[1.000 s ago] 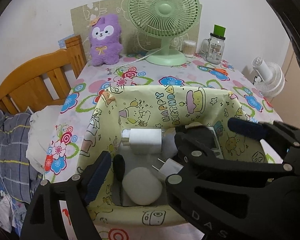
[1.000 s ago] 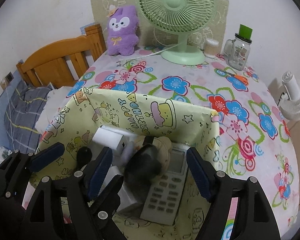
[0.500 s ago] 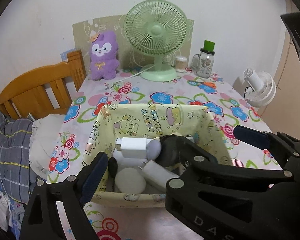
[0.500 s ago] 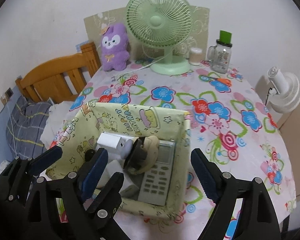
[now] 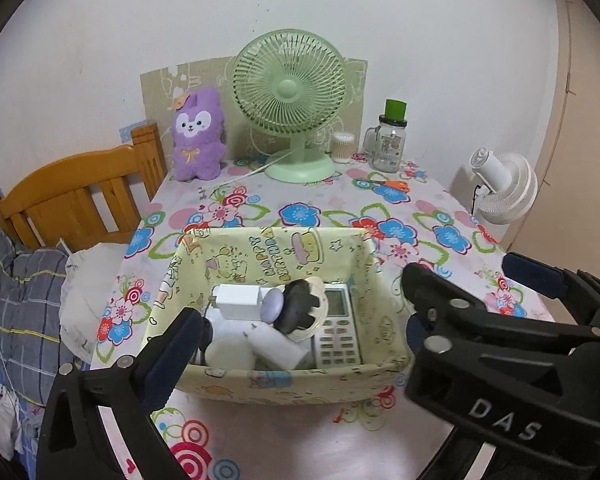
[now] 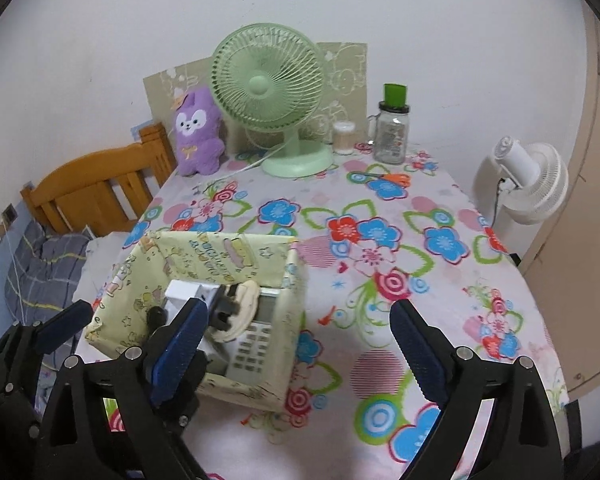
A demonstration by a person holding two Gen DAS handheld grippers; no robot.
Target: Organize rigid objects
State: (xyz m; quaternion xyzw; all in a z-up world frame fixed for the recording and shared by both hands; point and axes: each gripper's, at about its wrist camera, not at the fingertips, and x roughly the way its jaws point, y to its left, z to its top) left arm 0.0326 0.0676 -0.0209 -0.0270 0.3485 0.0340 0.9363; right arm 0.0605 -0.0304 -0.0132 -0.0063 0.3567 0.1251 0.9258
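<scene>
Both claws wide and empty, jaws just been opening, nothing between the pads! The left claw [image 5: 348, 312] hangs over the near rim of the yellow box [image 5: 284, 380], which sits right between its blue pads. Inside the box: a white charger [image 5: 238, 300] at the back, a remote [image 5: 336, 332] along the side toward the right pad, a dark clip on a cream disc [image 5: 300, 312] leaning across the middle, a white plug [image 5: 276, 346] and a round white case [image 5: 228, 354] at the front near the left pad. The right claw [image 6: 300, 344] hovers over bare floral cloth [image 6: 380, 240]; the box lies behind its left pad. A green fan [image 5: 290, 92] and jar [image 5: 390, 140] stand far beyond both.
</scene>
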